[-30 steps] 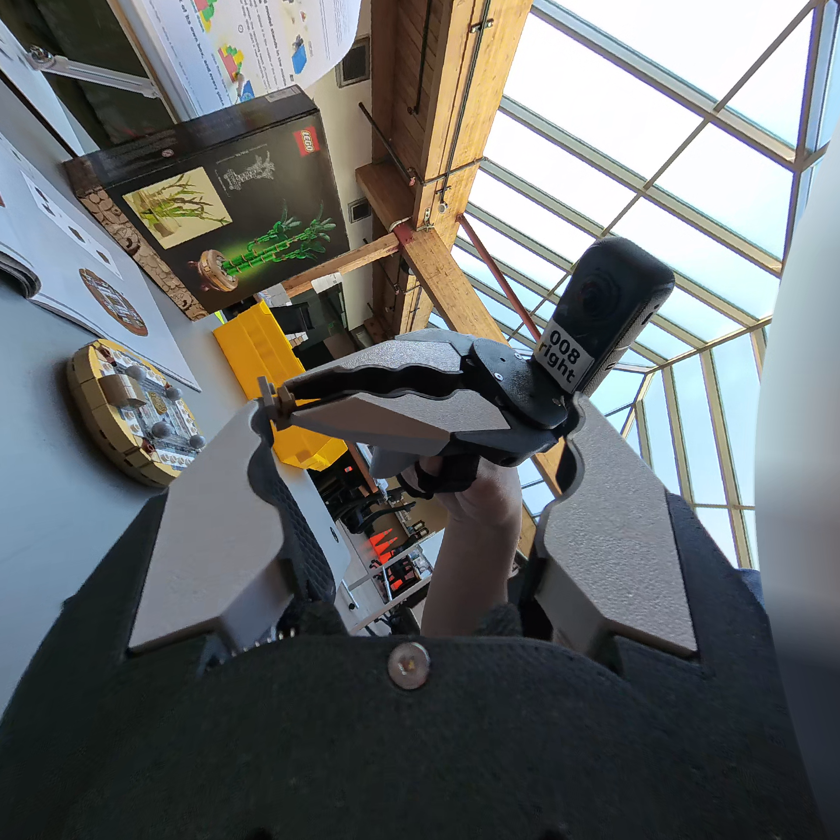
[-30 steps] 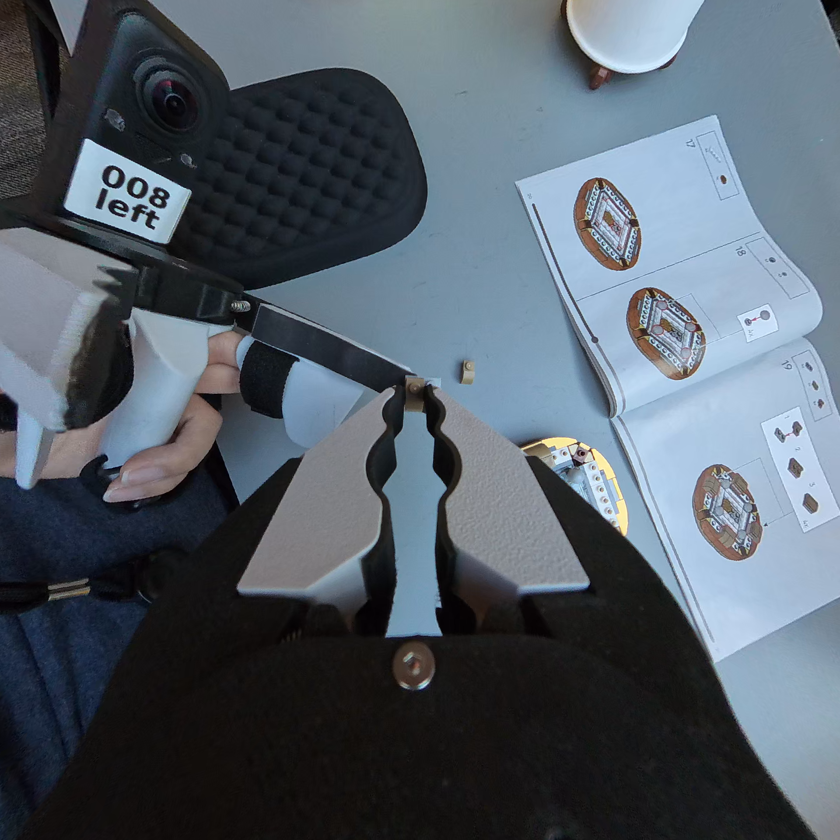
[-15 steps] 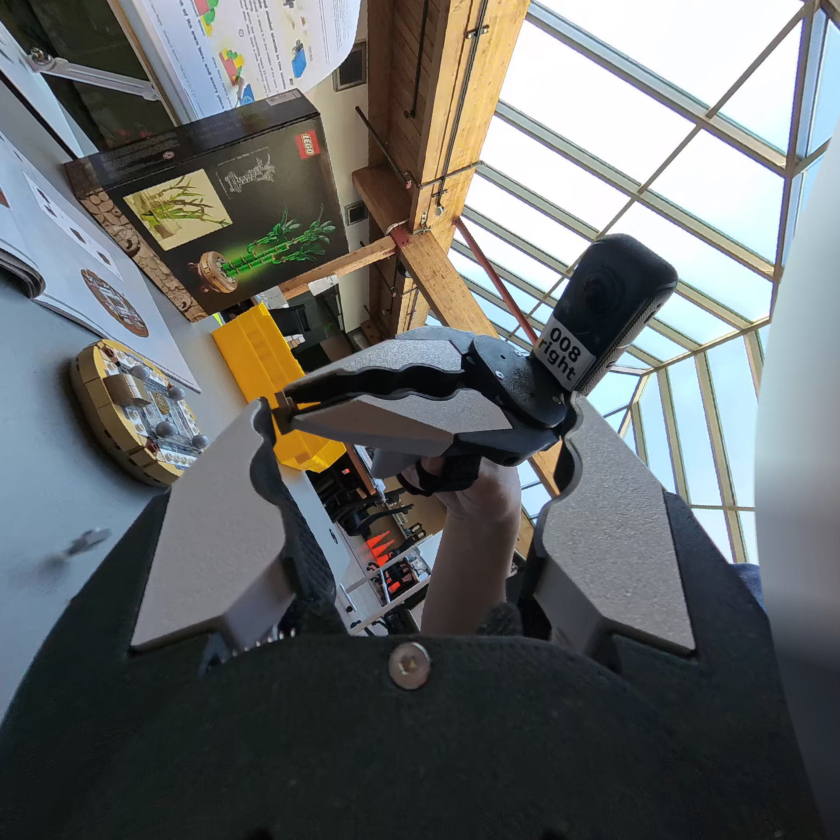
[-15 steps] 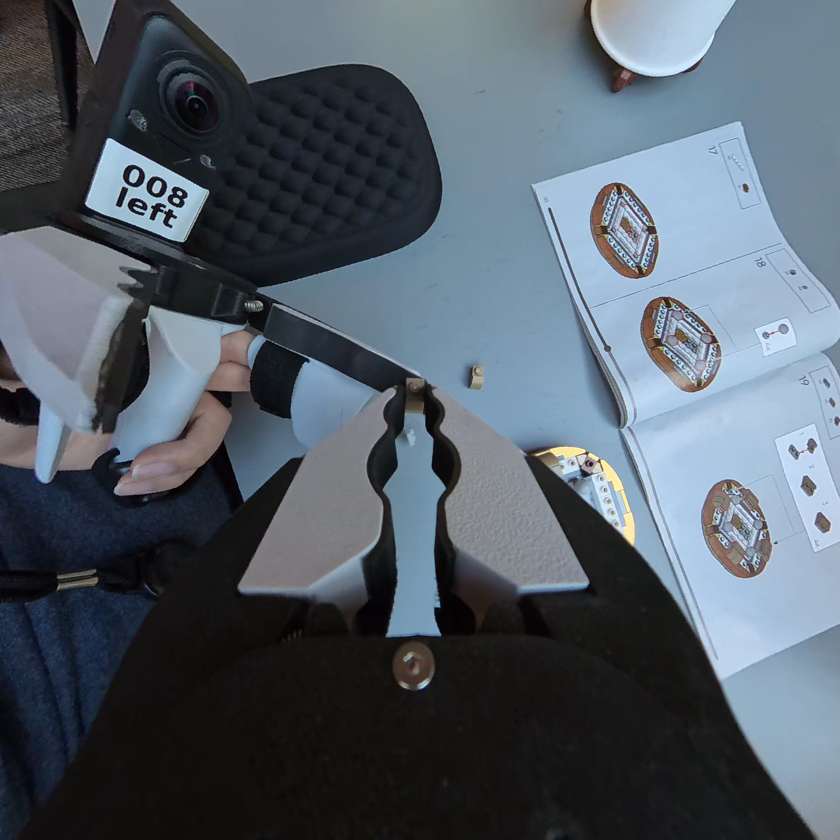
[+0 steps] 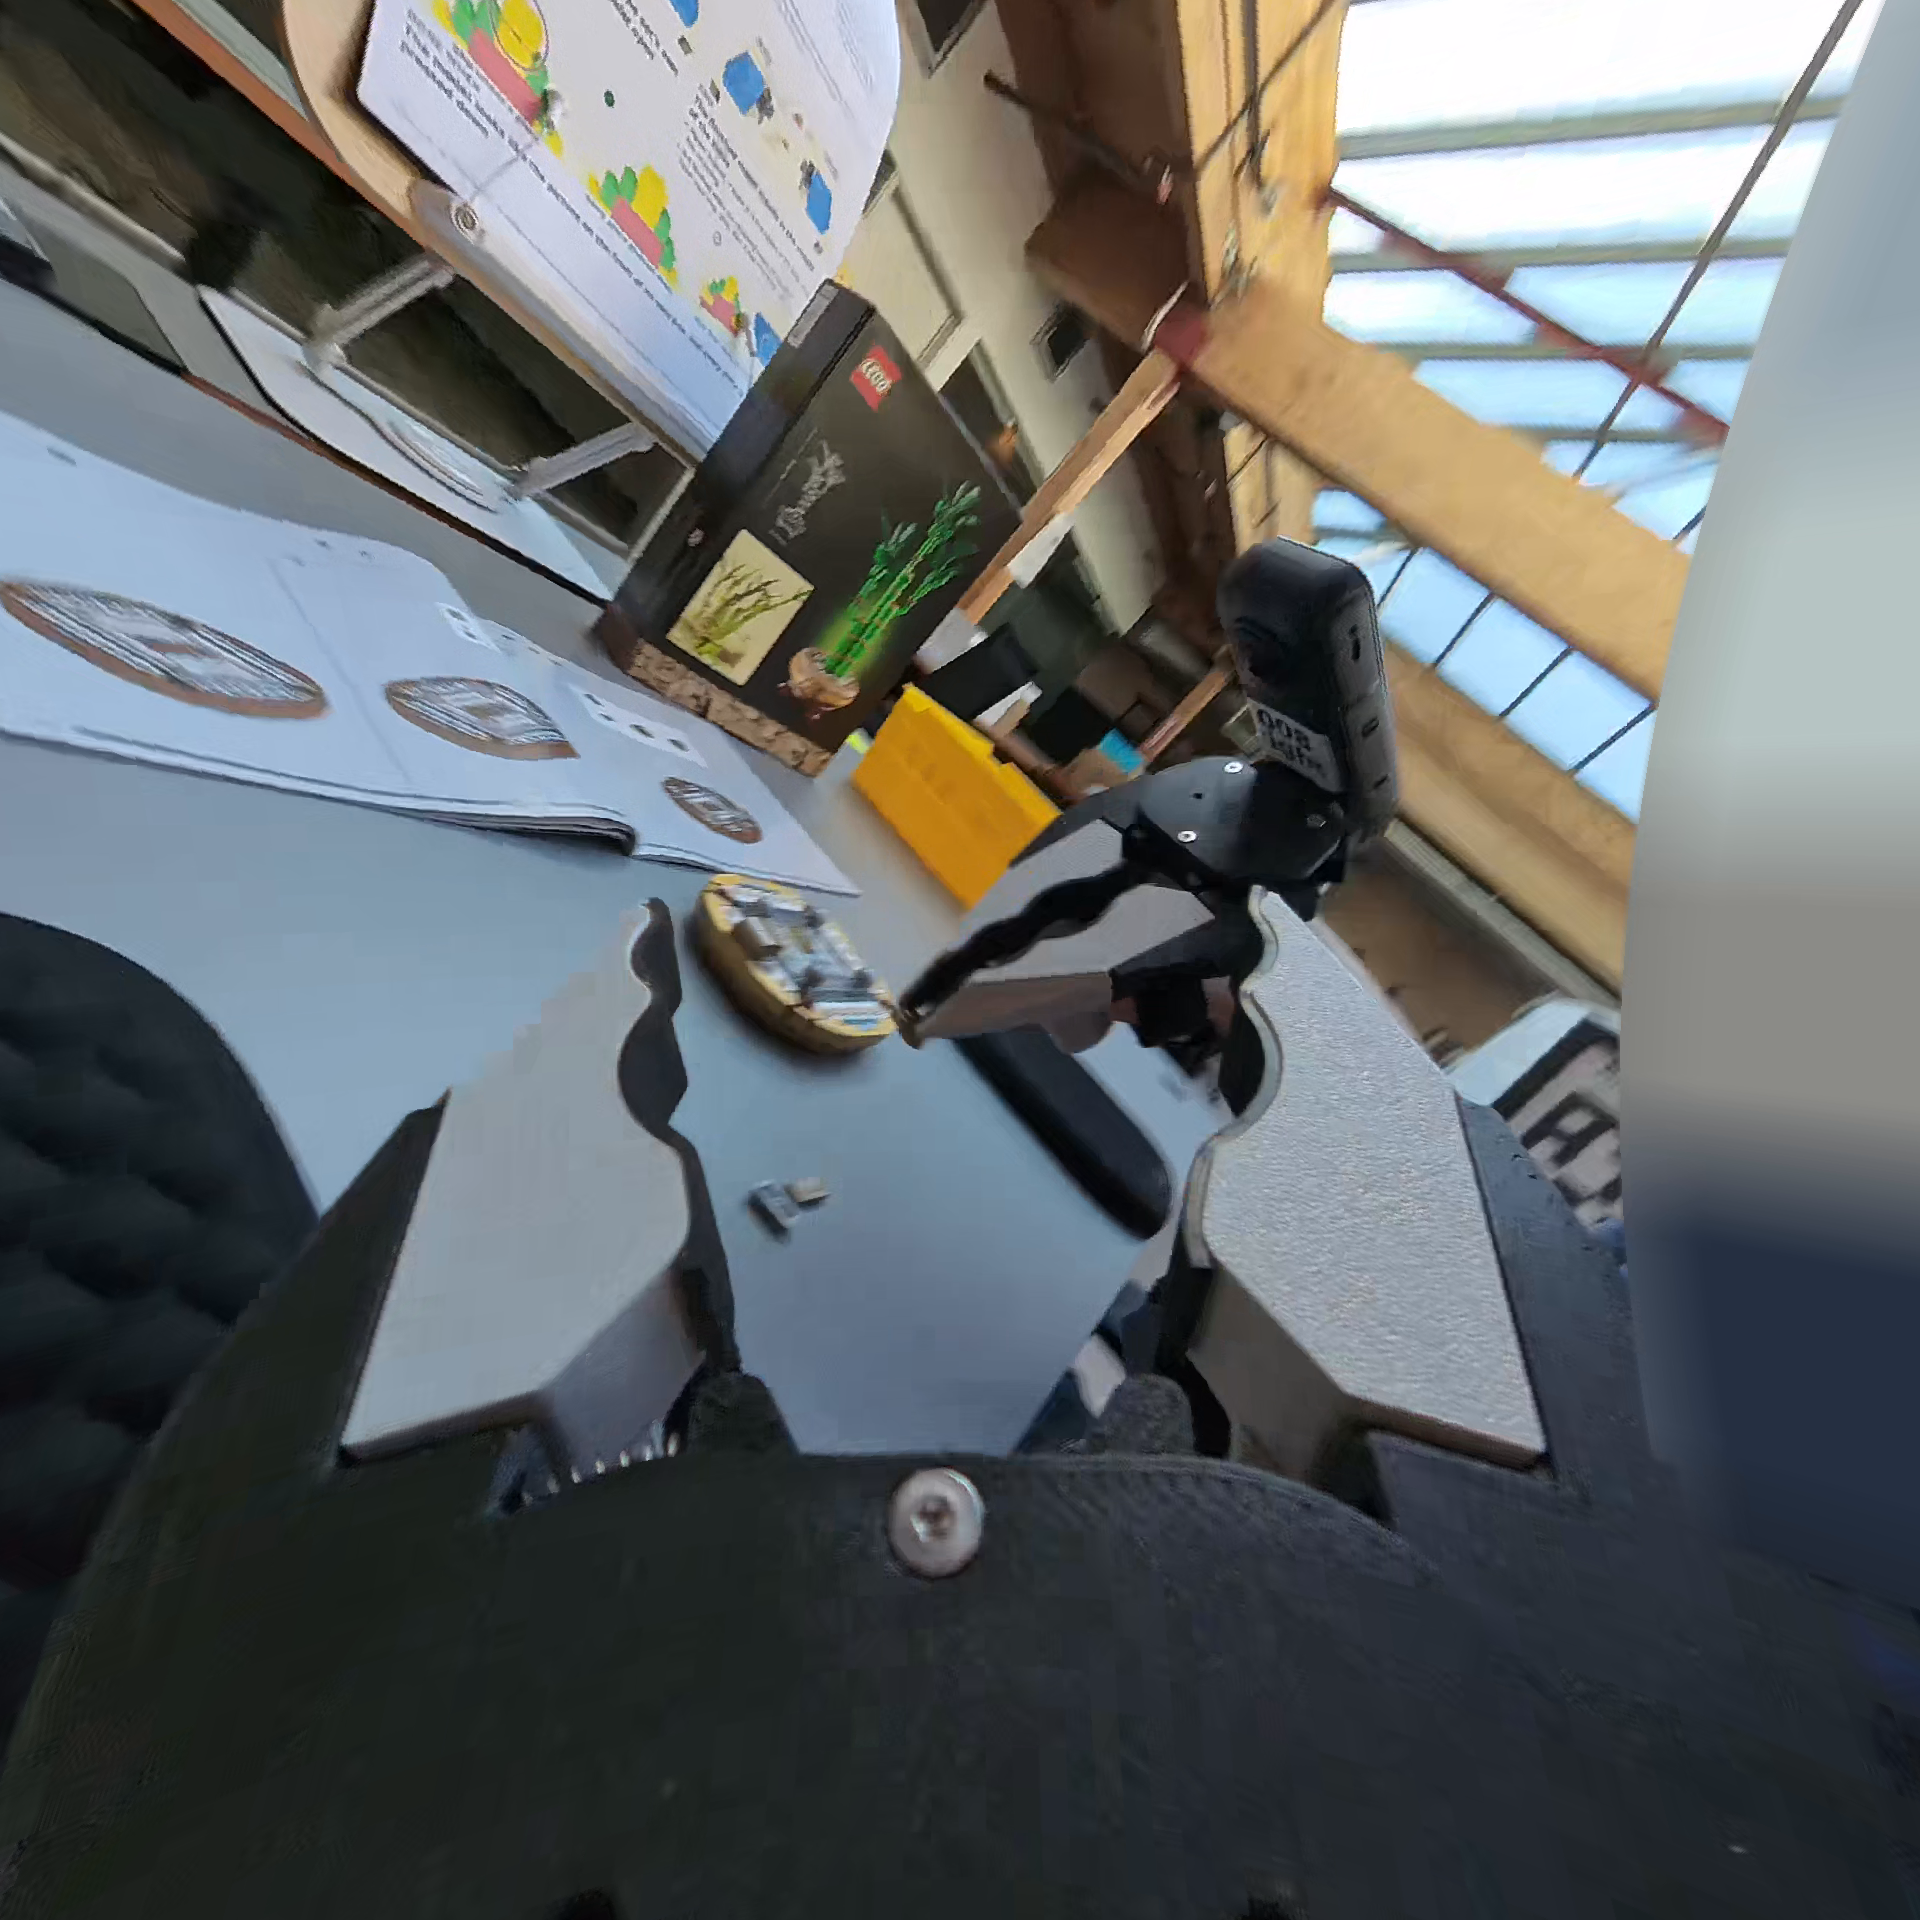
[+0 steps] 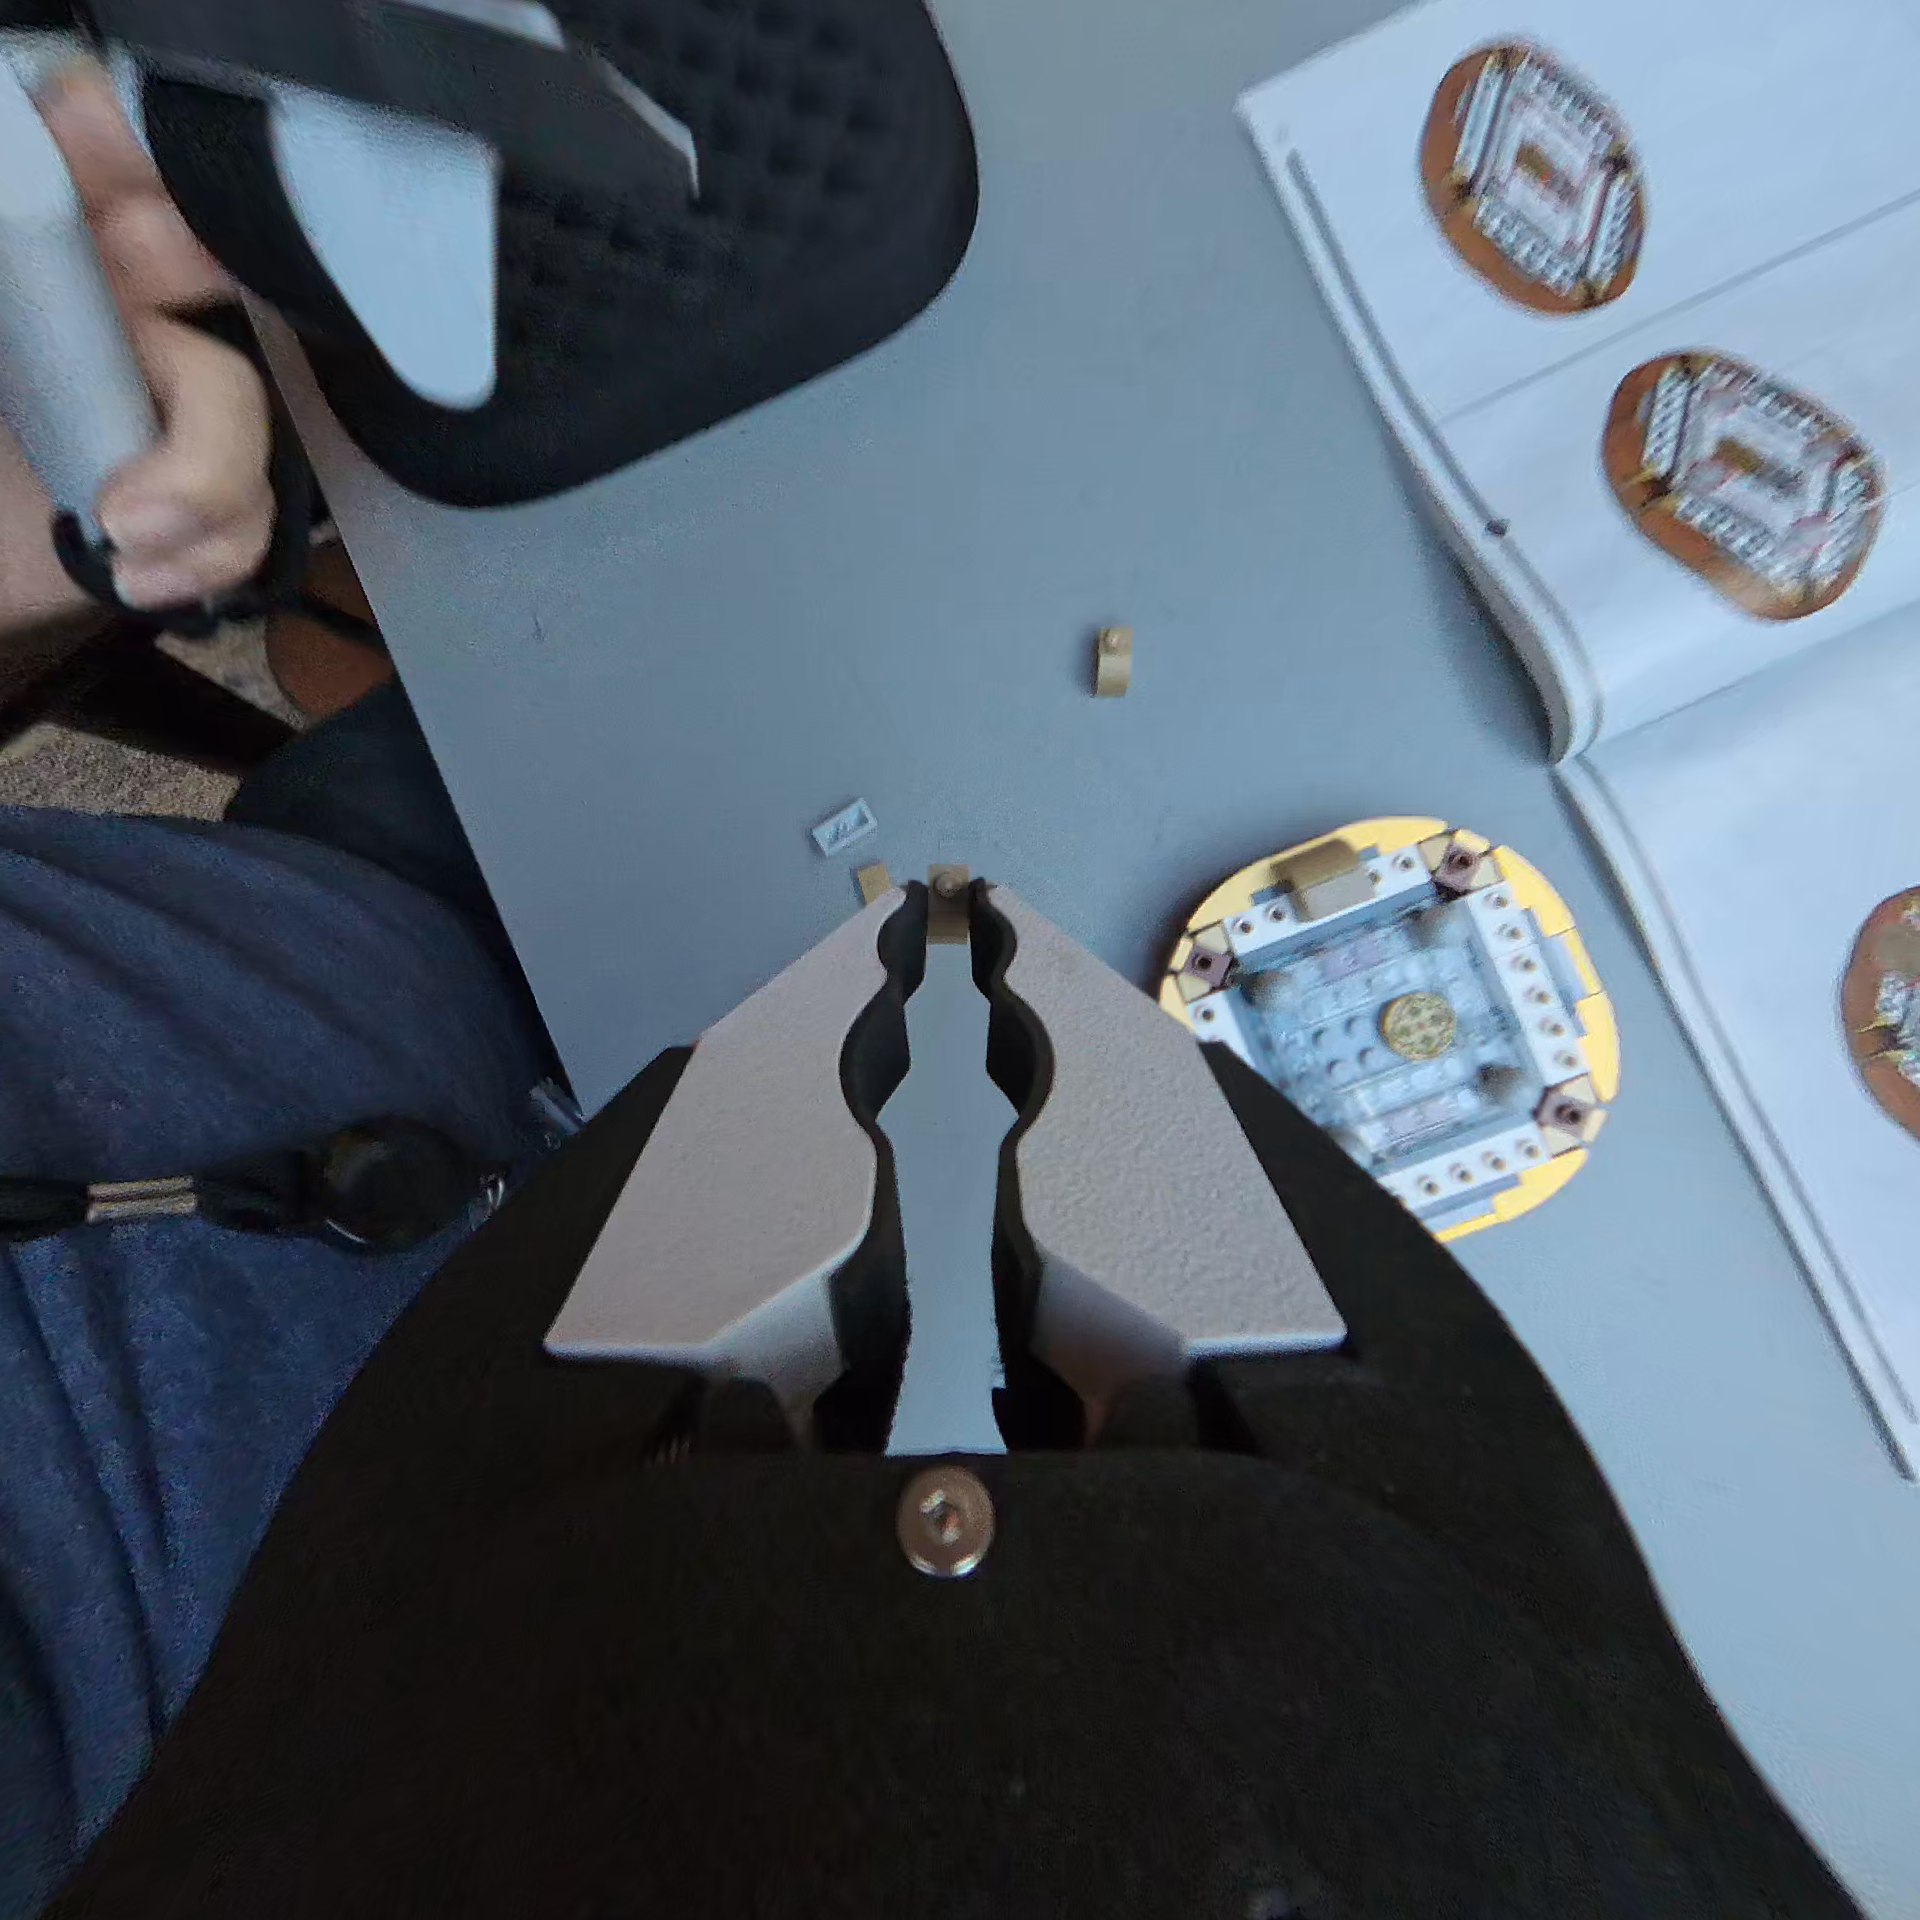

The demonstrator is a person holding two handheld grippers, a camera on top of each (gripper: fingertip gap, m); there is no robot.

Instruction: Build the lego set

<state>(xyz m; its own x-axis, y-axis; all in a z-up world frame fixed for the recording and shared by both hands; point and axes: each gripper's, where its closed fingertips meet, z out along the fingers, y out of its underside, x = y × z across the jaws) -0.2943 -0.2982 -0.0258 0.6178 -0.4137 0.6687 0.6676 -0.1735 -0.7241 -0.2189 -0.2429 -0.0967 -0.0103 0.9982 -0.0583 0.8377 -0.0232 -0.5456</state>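
My right gripper (image 6: 945, 894) is shut on a small tan Lego piece (image 6: 945, 920) and holds it low over the grey table, just left of the round tan Lego base (image 6: 1392, 1029). A grey flat tile (image 6: 844, 826) and a tiny tan piece (image 6: 871, 881) lie right by its tips. Another tan piece (image 6: 1112, 660) lies farther off. My left gripper (image 5: 956, 925) is open and empty, pointing over the table at the base (image 5: 795, 977) and the two loose pieces (image 5: 784, 1200). The right gripper (image 5: 914, 1013) shows there beside the base.
The open instruction booklet (image 6: 1714, 623) lies right of the base. A black padded mat (image 6: 727, 260) lies at the far left. The Lego box (image 5: 821, 582) and a yellow bin (image 5: 945, 800) stand at the back. The person's hand (image 6: 156, 499) is at the table edge. The left gripper's tips are roughly 12 cm from the right gripper's.
The two grippers have parted. The left gripper swung down to face the table. A grey tile dropped onto the table. The right gripper, still on its tan piece, moved down beside the base.
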